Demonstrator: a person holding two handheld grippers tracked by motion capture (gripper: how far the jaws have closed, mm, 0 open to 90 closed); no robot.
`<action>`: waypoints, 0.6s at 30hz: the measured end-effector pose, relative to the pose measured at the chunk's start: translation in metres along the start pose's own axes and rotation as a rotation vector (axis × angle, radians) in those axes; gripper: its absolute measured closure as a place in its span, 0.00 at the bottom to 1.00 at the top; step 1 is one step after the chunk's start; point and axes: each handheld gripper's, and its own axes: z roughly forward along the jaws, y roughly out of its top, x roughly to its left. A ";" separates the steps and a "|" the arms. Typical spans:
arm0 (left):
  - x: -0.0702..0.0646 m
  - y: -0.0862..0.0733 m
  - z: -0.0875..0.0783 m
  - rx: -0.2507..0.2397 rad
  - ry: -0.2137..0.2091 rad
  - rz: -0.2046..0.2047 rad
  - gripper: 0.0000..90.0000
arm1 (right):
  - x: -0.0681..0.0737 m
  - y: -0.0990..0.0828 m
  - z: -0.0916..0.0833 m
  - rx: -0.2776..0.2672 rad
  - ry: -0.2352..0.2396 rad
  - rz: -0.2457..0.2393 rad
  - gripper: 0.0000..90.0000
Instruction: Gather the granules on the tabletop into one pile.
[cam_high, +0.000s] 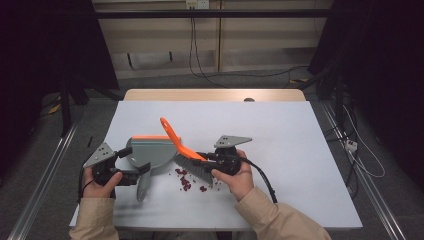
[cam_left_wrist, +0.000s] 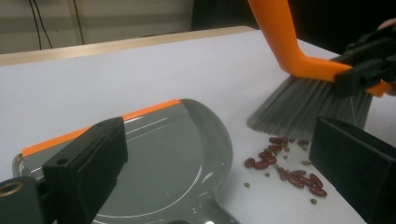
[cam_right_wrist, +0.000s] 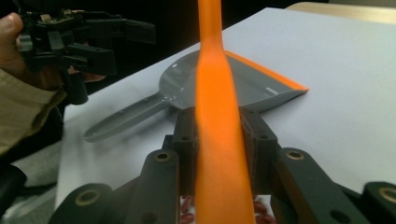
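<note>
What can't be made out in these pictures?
- Beans, right gripper view: mostly hidden behind the brush handle and jaws.
- Small greenish bits, high view: too small to identify.
- Dustpan handle, left gripper view: cut off by the bottom edge.

White tabletop (cam_high: 280, 130) is carrying a grey dustpan (cam_high: 145, 152) with an orange lip, lying flat near the front-left corner, handle pointing toward the front edge. Scattered red beans (cam_high: 186, 181) are lying just beside the dustpan, toward the middle of the front edge.
</note>
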 end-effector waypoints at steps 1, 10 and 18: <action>0.000 0.000 0.000 -0.001 0.001 0.000 0.05 | 0.002 -0.002 0.001 0.004 -0.003 0.017 0.79; 0.000 0.000 0.000 -0.006 0.002 -0.003 0.05 | 0.024 -0.013 0.014 0.022 0.017 0.113 0.79; 0.001 0.000 0.000 -0.004 0.005 -0.003 0.05 | 0.030 -0.023 0.039 0.061 0.001 0.175 0.79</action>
